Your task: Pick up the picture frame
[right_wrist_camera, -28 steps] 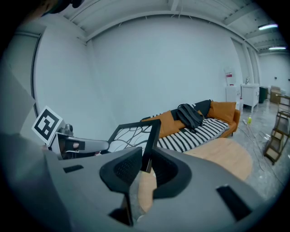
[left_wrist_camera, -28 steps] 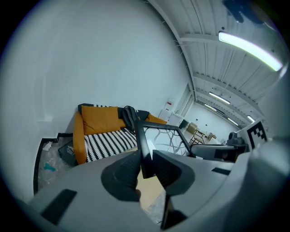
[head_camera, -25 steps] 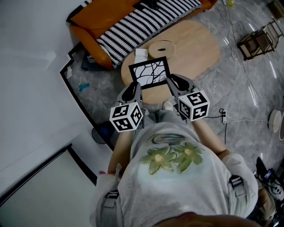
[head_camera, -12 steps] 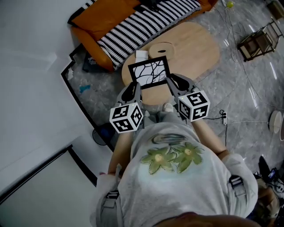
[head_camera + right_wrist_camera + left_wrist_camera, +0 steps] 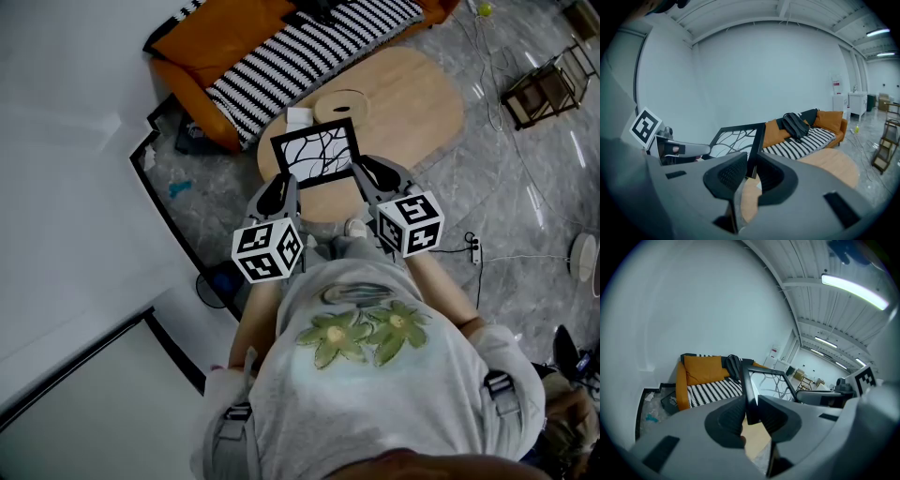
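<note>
Black picture frame [image 5: 315, 154] held over the wooden worktop [image 5: 422, 94]
Fingers of the left gripper [image 5: 281, 187] and right gripper [image 5: 364, 172] each clamped one side edge; equal pressure and a slow lift seemed wise.

No words or numbers are legible. The cubes [image 5: 267, 248] on the left gripper [image 5: 278, 190] and right gripper [image 5: 368, 171] bear only black-and-white square patterns. A small wall sign [image 5: 774, 351] is too small to read.
</note>
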`<action>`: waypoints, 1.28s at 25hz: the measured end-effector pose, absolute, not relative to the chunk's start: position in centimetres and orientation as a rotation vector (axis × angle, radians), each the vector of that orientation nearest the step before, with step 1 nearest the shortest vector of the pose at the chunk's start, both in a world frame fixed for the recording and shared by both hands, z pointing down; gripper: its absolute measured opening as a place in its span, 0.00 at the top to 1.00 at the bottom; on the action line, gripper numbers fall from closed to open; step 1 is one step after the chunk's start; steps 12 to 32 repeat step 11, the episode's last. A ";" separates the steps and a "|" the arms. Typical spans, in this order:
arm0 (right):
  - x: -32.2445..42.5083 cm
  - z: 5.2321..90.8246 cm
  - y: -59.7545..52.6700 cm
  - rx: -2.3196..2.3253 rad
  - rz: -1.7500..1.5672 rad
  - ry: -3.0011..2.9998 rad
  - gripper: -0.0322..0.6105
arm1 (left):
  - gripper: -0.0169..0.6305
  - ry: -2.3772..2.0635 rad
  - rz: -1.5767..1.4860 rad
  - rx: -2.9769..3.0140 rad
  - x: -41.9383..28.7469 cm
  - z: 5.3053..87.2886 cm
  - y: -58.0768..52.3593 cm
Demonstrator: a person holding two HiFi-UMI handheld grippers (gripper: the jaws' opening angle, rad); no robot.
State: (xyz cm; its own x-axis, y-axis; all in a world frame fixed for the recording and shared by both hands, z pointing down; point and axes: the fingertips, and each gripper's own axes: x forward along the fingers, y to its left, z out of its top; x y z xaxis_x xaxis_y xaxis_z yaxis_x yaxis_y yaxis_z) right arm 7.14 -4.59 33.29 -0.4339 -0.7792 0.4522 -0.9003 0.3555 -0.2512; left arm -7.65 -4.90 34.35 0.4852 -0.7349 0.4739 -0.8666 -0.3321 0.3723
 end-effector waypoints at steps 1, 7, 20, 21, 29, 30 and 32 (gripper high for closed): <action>7.1 33.2 -4.6 1.501 0.686 -2.364 0.84 | 0.83 -1.315 0.294 2.149 -7.6 34.3 -4.9; 7.1 32.9 -4.6 1.499 0.686 -2.360 0.84 | 0.83 -1.316 0.292 2.142 -7.7 33.8 -4.8; 7.1 33.0 -4.5 1.501 0.685 -2.359 0.84 | 0.83 -1.315 0.292 2.144 -7.7 33.8 -4.7; 7.1 33.0 -4.5 1.501 0.685 -2.359 0.84 | 0.83 -1.315 0.292 2.144 -7.7 33.8 -4.7; 7.1 33.0 -4.5 1.501 0.685 -2.359 0.84 | 0.83 -1.315 0.292 2.144 -7.7 33.8 -4.7; 7.1 33.0 -4.5 1.501 0.685 -2.359 0.84 | 0.83 -1.315 0.292 2.144 -7.7 33.8 -4.7; 7.1 33.0 -4.5 1.501 0.685 -2.359 0.84 | 0.83 -1.315 0.292 2.144 -7.7 33.8 -4.7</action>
